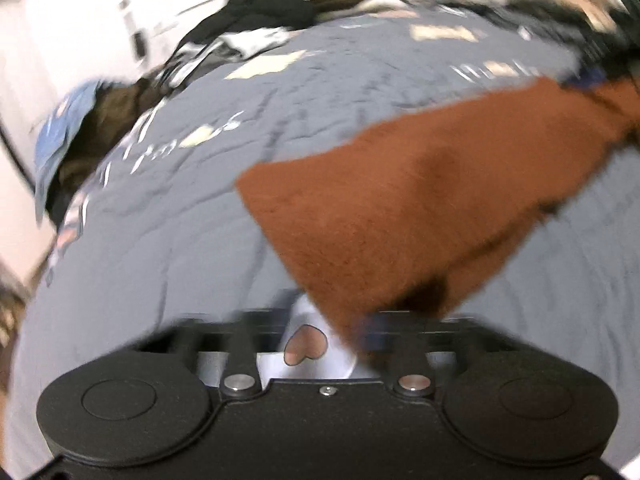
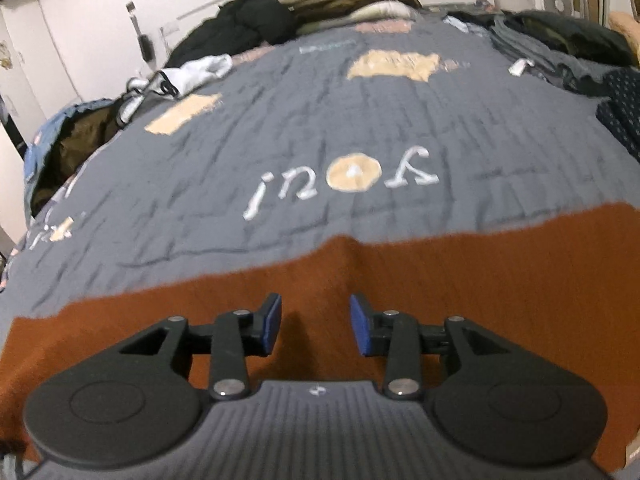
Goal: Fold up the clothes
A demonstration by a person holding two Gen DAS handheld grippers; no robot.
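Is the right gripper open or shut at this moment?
Open. The right gripper shows a clear gap between its blue pads, above the rust-brown garment, gripping nothing.

— Where does the rust-brown fleece garment (image 2: 400, 280) lie?
— On the grey quilted bedspread (image 2: 280, 128), under my right gripper (image 2: 315, 326).
— And behind?
— Heaped dark clothes (image 2: 248, 20) along the far-left edge.

Rust-brown garment (image 2: 440, 276); grey quilt (image 2: 280, 128), cream patches, white lettering; blue pads (image 2: 273, 322) on black tongs.
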